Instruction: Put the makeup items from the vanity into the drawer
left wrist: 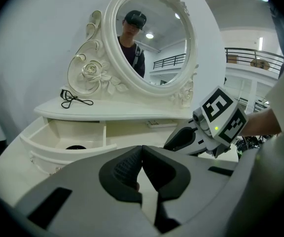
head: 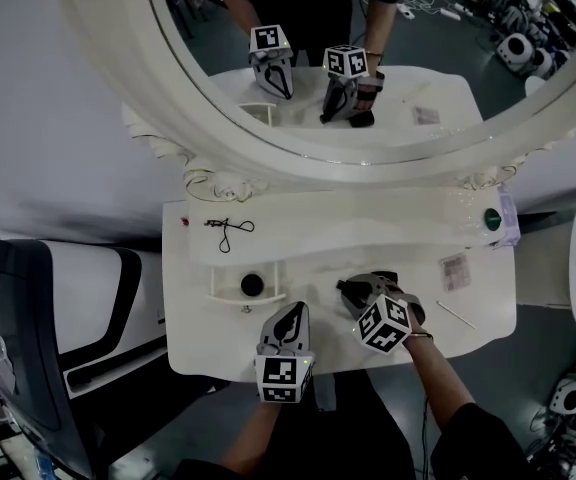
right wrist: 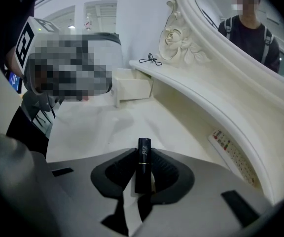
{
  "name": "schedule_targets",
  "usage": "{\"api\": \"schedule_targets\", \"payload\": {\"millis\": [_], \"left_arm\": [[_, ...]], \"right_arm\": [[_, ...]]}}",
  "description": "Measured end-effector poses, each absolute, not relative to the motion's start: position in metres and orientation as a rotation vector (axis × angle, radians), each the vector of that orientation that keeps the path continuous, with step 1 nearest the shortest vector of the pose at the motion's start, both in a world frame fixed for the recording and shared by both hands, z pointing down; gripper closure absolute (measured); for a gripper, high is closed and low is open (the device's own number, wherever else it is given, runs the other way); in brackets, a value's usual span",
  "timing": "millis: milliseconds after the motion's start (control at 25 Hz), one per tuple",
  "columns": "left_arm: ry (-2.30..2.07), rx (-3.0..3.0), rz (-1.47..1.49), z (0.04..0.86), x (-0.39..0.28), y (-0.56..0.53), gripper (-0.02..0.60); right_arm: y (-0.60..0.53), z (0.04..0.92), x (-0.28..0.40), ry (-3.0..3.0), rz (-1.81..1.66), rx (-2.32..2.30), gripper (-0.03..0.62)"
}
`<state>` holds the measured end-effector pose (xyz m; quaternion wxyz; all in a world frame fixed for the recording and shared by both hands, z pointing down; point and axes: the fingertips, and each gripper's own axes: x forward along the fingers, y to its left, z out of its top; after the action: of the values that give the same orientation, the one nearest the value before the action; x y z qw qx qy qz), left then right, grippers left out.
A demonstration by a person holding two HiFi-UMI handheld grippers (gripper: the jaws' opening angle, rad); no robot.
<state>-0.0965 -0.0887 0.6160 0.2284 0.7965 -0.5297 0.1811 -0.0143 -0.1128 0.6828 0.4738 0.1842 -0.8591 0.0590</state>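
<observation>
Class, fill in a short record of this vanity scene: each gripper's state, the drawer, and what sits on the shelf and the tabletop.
Left gripper: shut, empty
Right gripper: shut on a black lipstick
Drawer: open, a round black item inside
Shelf: black cord at left, green round thing at right
Tabletop: small flat palette and thin white stick at right

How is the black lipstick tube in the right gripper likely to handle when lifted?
The lipstick tube looks rigid and small, so probably light. Its glossy round body may slip between the ribbed fingers. Laid sideways on the vanity top, it would likely roll.
</observation>
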Motion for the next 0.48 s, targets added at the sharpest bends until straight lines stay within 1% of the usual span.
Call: {"api": "schedule_targets", "payload": {"millis": [480], "left_arm": [[-1.492, 2.265, 0.446, 0.565, -0.091, -0.099, 0.566]], "right_arm": [[-0.120, 0.613, 0.000, -2.299, 0.268, 0.718, 0.490]]}}
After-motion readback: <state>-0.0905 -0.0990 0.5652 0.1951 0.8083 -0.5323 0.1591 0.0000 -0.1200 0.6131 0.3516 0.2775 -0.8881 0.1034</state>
